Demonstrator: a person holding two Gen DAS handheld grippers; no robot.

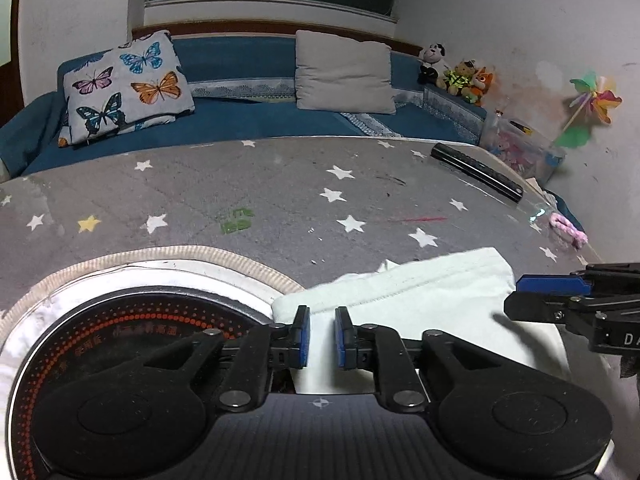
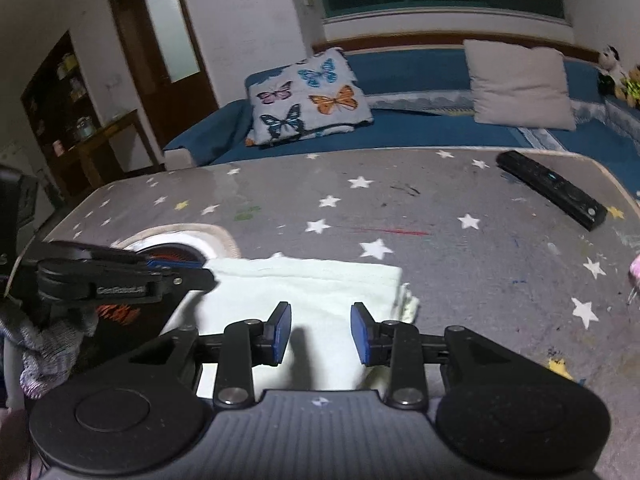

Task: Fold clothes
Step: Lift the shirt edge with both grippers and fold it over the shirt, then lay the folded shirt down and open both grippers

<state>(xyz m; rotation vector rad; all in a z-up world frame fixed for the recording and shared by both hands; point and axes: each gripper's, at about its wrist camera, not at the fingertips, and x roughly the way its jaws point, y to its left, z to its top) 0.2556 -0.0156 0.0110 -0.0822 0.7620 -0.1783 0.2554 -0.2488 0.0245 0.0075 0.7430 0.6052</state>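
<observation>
left gripper [image 1: 322, 334] with matte black linkage arms, blue finger pads [image 1: 304, 336], silver pivot screws, ribbed grey body with a small crosshair mark, right gripper [image 2: 320, 334] built alike, grey knit glove [image 2: 44, 356] beside white lettering

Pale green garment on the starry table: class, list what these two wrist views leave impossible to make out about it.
- Pale green garment: its near part is hidden by the left gripper in the left wrist view and by the right gripper in the right wrist view.
- Garment type: folded, so it cannot be told.
- Grip: both grippers stand open; contact with the cloth is unclear.
</observation>
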